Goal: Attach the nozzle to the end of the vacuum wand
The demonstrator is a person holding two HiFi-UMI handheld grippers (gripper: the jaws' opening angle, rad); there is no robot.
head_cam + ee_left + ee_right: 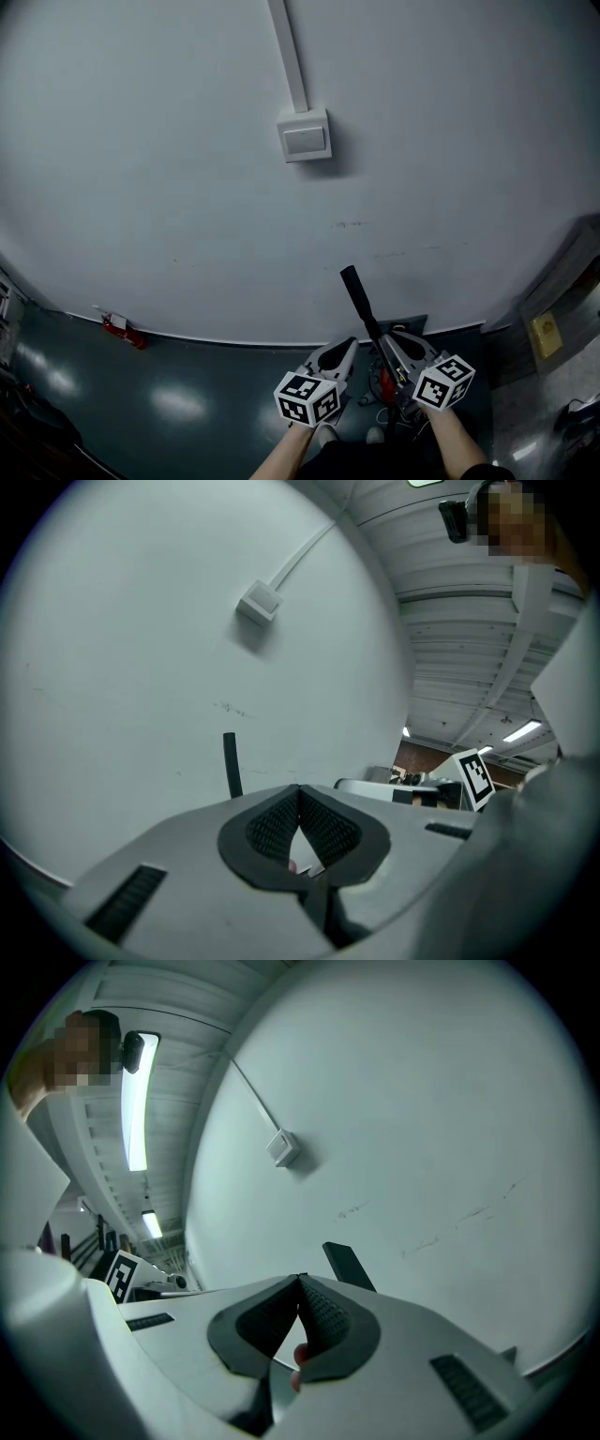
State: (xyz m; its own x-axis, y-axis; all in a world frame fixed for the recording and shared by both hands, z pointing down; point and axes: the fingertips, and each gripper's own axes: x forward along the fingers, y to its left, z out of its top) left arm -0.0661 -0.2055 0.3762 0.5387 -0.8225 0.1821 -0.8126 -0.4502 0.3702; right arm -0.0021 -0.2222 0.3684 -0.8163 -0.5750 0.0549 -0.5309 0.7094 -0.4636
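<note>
Grey-white wall ahead, with both grippers closed and empty beside the wand.
Left gripper (pixel 349 343) and right gripper (pixel 388 336) sit near 6 o'clock in the head view. Each has its jaws fully together with the tips meeting, and nothing is held between them. The black wand (pixel 359 300) rises between the two, leaning toward 11 o'clock, just beside the right gripper's tip. A wall switch (pixel 305 137) sits at 12 o'clock. A small red object (pixel 125 330) lies at the wall's foot, toward 8 o'clock.

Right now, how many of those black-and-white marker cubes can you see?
2. One cube rides on the left gripper, bottom centre of the head view; the other on the right gripper beside it. None seems hidden.
</note>
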